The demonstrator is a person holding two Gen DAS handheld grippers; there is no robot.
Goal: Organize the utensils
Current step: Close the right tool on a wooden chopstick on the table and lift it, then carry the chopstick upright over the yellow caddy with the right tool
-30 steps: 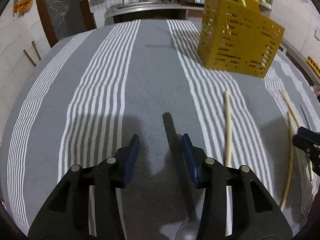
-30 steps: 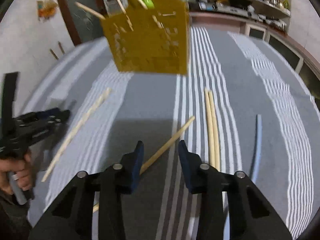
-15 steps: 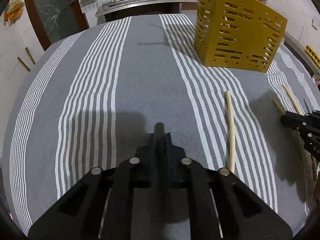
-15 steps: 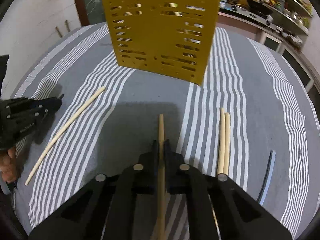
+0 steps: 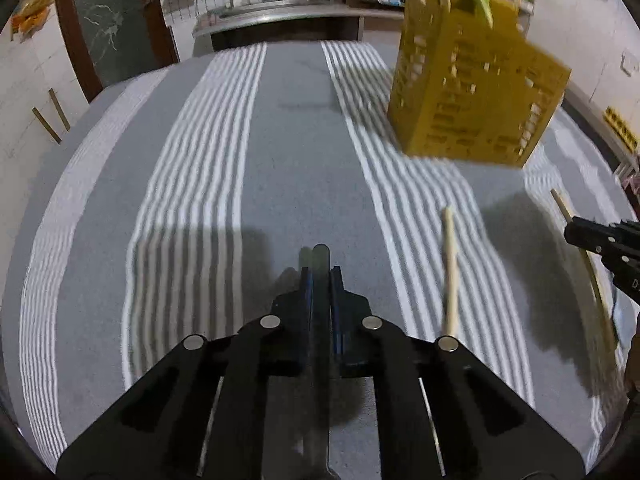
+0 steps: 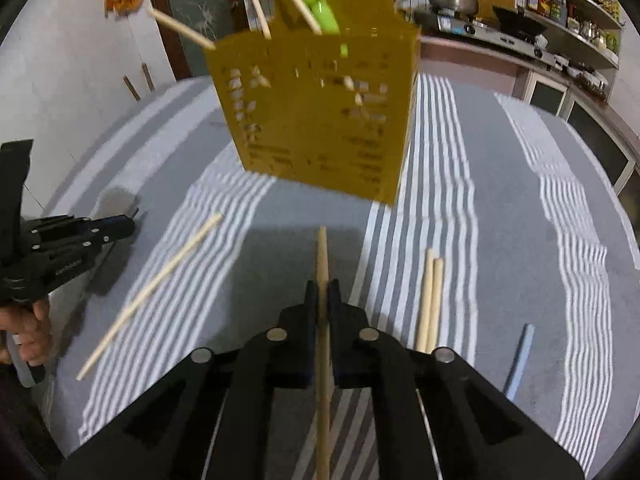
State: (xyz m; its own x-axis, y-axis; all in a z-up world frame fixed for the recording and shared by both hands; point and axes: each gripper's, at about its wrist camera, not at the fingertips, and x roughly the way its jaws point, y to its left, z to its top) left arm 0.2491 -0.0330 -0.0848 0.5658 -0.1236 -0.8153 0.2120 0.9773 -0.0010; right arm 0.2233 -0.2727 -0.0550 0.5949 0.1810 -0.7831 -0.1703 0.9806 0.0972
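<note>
My left gripper [image 5: 320, 274] is shut on the dark handle of a metal spoon [image 5: 320, 258], whose tip sticks out ahead of the blue pads. My right gripper [image 6: 322, 288] is shut on a wooden chopstick [image 6: 322, 256] that points toward the yellow slotted utensil holder [image 6: 320, 120]. The holder [image 5: 476, 96] stands on the striped cloth and has several chopsticks and a green utensil in it. The left gripper [image 6: 120, 227] also shows at the left edge of the right wrist view, and the right gripper [image 5: 576, 234] at the right edge of the left wrist view.
Loose chopsticks lie on the grey striped tablecloth [image 5: 296, 160]: one [image 5: 451, 272] between the grippers, a pair [image 6: 430, 300] to the right. A blue-grey strip [image 6: 520, 358] lies at the far right. A kitchen counter [image 6: 520, 52] with pots stands behind.
Both grippers closed, the left on the spoon handle and the right on a chopstick. The right one has since lifted its chopstick off the cloth.
</note>
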